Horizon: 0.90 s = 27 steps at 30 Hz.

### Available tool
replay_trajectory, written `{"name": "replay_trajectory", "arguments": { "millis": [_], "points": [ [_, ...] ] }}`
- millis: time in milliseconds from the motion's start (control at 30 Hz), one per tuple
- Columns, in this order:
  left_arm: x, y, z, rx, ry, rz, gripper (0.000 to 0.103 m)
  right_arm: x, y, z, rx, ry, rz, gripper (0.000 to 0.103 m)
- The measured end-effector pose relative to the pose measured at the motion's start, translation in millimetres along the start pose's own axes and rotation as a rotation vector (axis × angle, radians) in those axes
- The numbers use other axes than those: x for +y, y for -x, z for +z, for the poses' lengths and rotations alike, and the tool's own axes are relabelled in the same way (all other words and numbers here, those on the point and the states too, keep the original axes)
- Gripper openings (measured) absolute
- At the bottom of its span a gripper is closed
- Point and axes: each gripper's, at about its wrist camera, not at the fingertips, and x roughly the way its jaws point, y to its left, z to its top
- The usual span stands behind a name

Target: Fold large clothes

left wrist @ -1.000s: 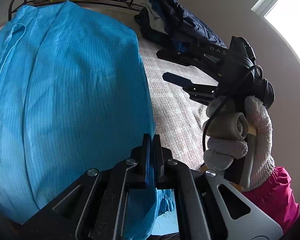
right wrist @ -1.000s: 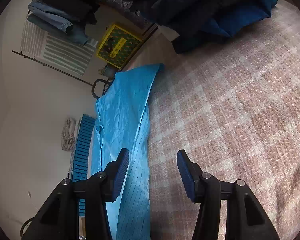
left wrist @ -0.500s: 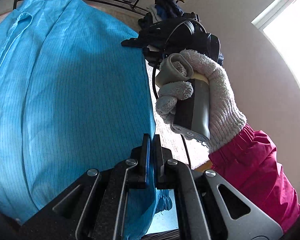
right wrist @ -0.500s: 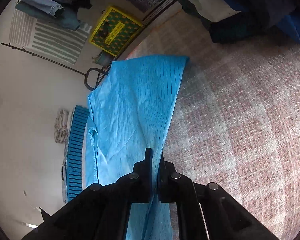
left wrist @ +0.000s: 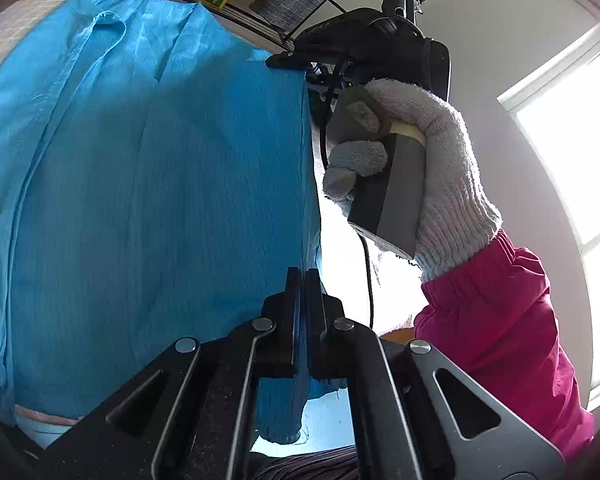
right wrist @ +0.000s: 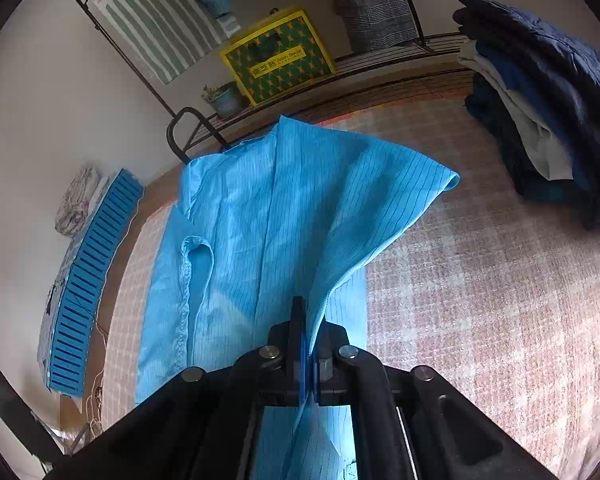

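A large light-blue pinstriped garment point(right wrist: 260, 216) lies on the plaid bedspread point(right wrist: 500, 288), its right edge lifted into a raised fold. My right gripper point(right wrist: 306, 316) is shut on that lifted edge, fabric running between the pads. In the left wrist view the same garment point(left wrist: 140, 184) fills the left half, and my left gripper point(left wrist: 302, 280) is shut on its near edge. The other gripper, held by a white-gloved hand point(left wrist: 428, 168) with a pink sleeve, pinches the far end of the same edge at upper centre.
A stack of folded dark and blue clothes point(right wrist: 540, 112) sits at the bed's far right. A metal rack with a yellow-green box point(right wrist: 276, 56) and a small plant pot point(right wrist: 224, 100) stands behind the bed. A blue slatted crate point(right wrist: 88, 280) is on the left. Bright window point(left wrist: 580, 152) at right.
My right gripper closed on the garment's right edge and raised it, carrying the fold over toward the left. The left gripper stayed shut on its edge and shifted along with it.
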Motion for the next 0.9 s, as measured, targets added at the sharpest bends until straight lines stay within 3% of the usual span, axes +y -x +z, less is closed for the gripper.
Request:
{"name": "replay_trajectory", "arguments": {
  "millis": [333, 533, 700, 767, 800, 867, 900],
  "points": [
    [89.0, 41.9, -27.0, 0.001, 0.148, 0.081, 0.000, 121.8, -81.9, -39.8, 0.130, 0.311, -0.100, 0.000],
    [121.0, 45.8, -34.0, 0.008, 0.197, 0.124, 0.000, 153.0, -131.6, -66.5, 0.208, 0.446, -0.177, 0.000],
    [124.9, 51.1, -35.1, 0.000, 0.188, 0.138, 0.000, 162.1, -145.8, -75.3, 0.229, 0.507, -0.221, 0.002],
    [122.5, 52.4, -38.0, 0.005, 0.175, 0.144, 0.000, 163.9, -142.5, -76.3, 0.236, 0.527, -0.212, 0.009],
    [121.6, 52.4, -38.6, 0.010, 0.172, 0.142, 0.000, 161.9, -139.3, -76.2, 0.243, 0.509, -0.188, 0.019],
    [121.2, 51.7, -38.2, 0.017, 0.161, 0.149, 0.000, 153.9, -131.3, -74.1, 0.276, 0.466, -0.094, 0.028],
    [119.9, 52.9, -38.5, 0.014, 0.154, 0.158, 0.000, 154.7, -126.7, -72.6, 0.292, 0.459, -0.046, 0.028]
  ]
}}
